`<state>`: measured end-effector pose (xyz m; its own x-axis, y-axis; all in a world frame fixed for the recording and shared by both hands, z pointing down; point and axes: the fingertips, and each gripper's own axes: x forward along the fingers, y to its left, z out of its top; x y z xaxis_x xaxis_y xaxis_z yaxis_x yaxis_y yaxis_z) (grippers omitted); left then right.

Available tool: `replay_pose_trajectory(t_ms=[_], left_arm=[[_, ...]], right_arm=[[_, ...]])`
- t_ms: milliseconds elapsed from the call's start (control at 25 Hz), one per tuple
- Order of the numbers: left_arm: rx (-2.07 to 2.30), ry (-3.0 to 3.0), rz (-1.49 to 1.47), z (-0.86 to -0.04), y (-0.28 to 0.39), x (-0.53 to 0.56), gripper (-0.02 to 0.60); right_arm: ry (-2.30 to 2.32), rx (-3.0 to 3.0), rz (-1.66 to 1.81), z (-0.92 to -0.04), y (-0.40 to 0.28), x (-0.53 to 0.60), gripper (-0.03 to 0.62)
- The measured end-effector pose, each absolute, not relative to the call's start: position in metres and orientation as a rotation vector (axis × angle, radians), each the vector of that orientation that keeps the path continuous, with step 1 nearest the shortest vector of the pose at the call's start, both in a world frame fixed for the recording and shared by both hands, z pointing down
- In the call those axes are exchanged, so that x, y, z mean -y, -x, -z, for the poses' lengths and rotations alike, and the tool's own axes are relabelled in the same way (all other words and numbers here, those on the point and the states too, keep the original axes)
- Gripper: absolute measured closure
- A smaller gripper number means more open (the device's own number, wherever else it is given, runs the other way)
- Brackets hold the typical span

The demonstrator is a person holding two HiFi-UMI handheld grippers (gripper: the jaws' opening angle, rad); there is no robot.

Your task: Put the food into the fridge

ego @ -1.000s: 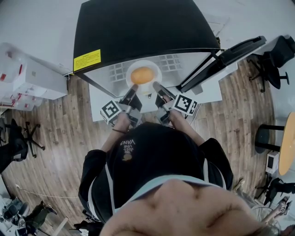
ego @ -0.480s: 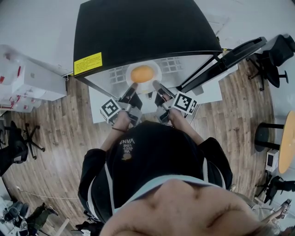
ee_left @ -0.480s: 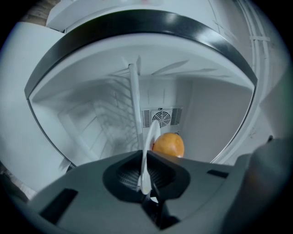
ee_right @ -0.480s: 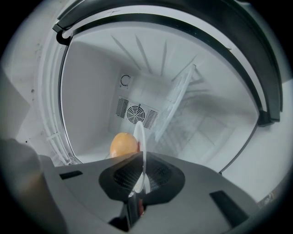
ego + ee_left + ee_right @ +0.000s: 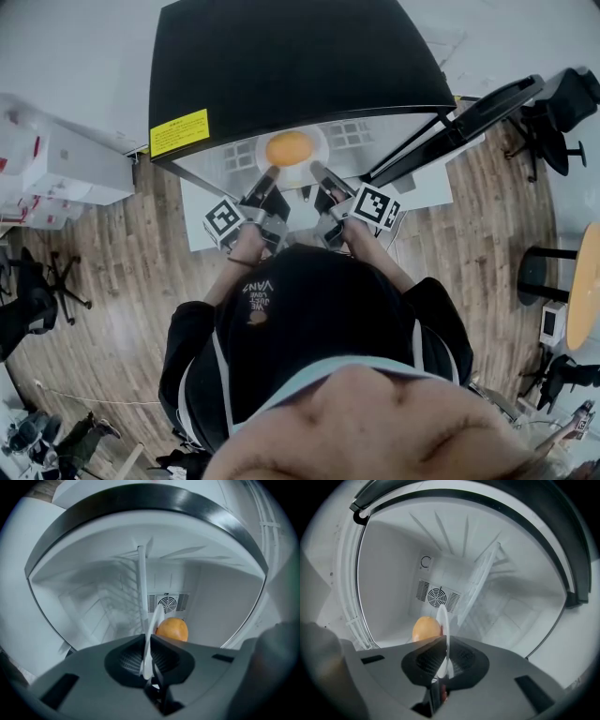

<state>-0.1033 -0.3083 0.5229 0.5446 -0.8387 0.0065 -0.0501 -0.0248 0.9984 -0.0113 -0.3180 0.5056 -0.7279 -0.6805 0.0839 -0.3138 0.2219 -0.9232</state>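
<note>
A: Left gripper (image 5: 147, 638) state?
B: Clenched on the rim of the white plate (image 5: 153, 618); the plate shows edge-on between the jaws. Right gripper (image 5: 447, 638) is likewise clamped on the near rim, further right.
A: Food location?
B: Orange fruit (image 5: 289, 149) sits mid-plate, just beyond both grippers. Plate is partly under the black top of the fridge (image 5: 281, 66), inside the open compartment.
A: Surroundings?
B: Fan grille (image 5: 438, 596) on the far wall, behind the fruit. Wire shelf (image 5: 347, 131) shows on both sides of the plate in the head view. Door (image 5: 473, 108) stands open at the right.
A: Plate resting on the shelf?
B: Can't tell.
</note>
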Motion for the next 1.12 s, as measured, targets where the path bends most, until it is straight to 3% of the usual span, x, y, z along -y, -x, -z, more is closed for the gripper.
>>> replay_pose_trajectory(t_ms=[1120], left_arm=[[0.705, -1.417, 0.845, -0.509, 0.101, 0.318, 0.544]], right_arm=[[0.968, -2.166, 1.498, -0.502, 0.011, 0.330, 0.561]])
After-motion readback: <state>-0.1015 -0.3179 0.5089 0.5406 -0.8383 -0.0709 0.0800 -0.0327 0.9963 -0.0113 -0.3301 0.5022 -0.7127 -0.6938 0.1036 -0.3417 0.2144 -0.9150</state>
